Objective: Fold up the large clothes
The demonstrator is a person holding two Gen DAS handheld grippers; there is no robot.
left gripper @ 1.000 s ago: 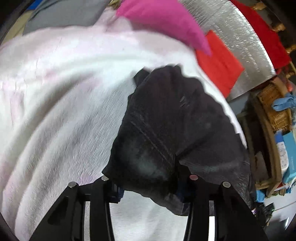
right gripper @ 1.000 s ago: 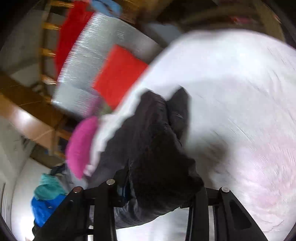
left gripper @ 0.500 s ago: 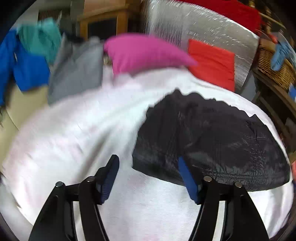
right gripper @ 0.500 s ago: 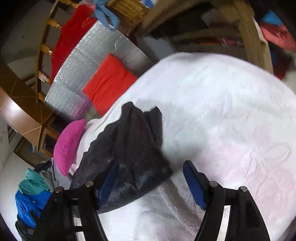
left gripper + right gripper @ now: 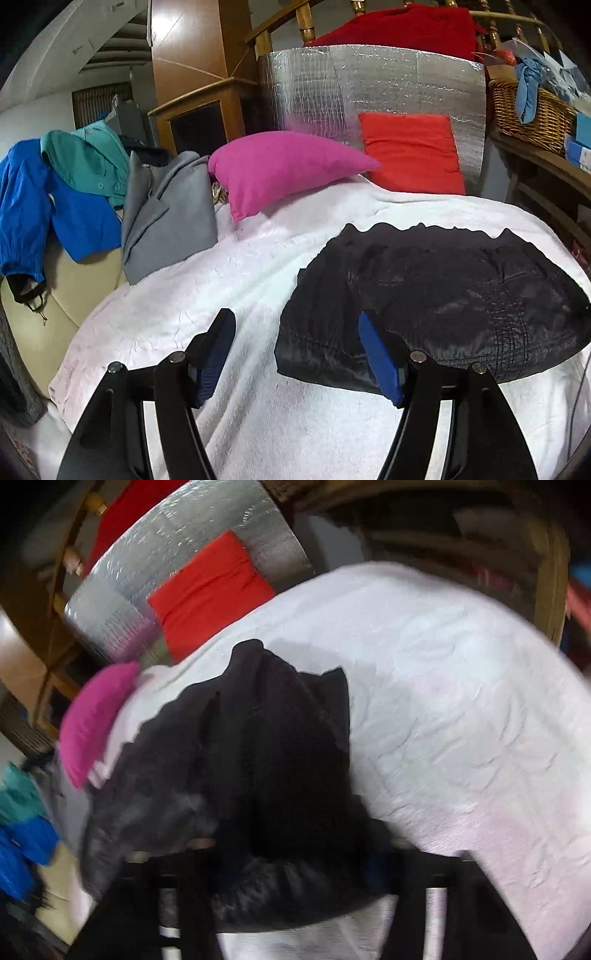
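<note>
A folded black garment [image 5: 443, 295] lies on the white blanket [image 5: 221, 295] of a bed. My left gripper [image 5: 295, 350] is open and empty, held above the blanket at the garment's near left corner; its right blue pad [image 5: 380, 362] overlaps the garment's edge. In the right wrist view the same black garment [image 5: 258, 757] fills the middle and covers my right gripper [image 5: 291, 853]. That view is blurred, the fingertips are hidden by the cloth, and I cannot tell how the jaws stand.
A magenta pillow [image 5: 284, 166] and a red cushion [image 5: 410, 151] lean against a silver foil panel [image 5: 376, 85] at the bed's head. Grey [image 5: 166, 206], teal [image 5: 88, 158] and blue [image 5: 33, 206] clothes pile at the left. A wicker basket [image 5: 532, 110] stands on a shelf at right.
Both grippers let go of the black garment half a second ago. The left has pulled back and up, still open. The right has moved back down onto the garment.
</note>
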